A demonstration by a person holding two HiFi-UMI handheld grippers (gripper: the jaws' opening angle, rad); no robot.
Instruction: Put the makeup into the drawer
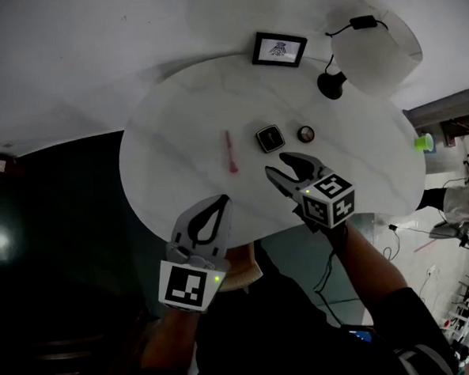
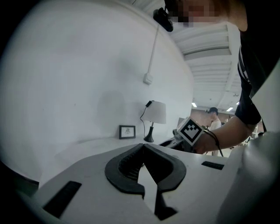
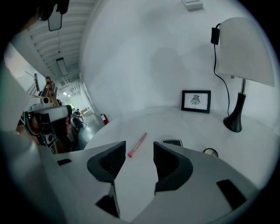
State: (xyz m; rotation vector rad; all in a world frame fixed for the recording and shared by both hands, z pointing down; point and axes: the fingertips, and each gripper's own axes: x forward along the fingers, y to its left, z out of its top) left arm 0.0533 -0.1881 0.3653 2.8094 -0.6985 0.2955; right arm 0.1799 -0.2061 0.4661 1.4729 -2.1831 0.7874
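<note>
Pink and slim, the makeup stick (image 1: 231, 151) lay on the white table (image 1: 175, 131), with a square black compact (image 1: 269, 138) and a small round pot (image 1: 306, 133), perhaps a cream jar, to its right. The right gripper (image 1: 290, 165) hovered just on their near side, jaws apart and empty. The left gripper (image 1: 222, 199) had its jaws together on nothing. No drawer showed. A jaw nudging the stick sideways could roll it across the smooth top.

Table (image 1: 175, 131): round, white, sitting against the wall.
Picture frame (image 1: 279, 49): black, standing upright at the table's far edge.
Lamp (image 1: 373, 49): white shade, black base, standing just right of the frame.
Cord (image 1: 338, 30): black, hanging beside the shade.
</note>
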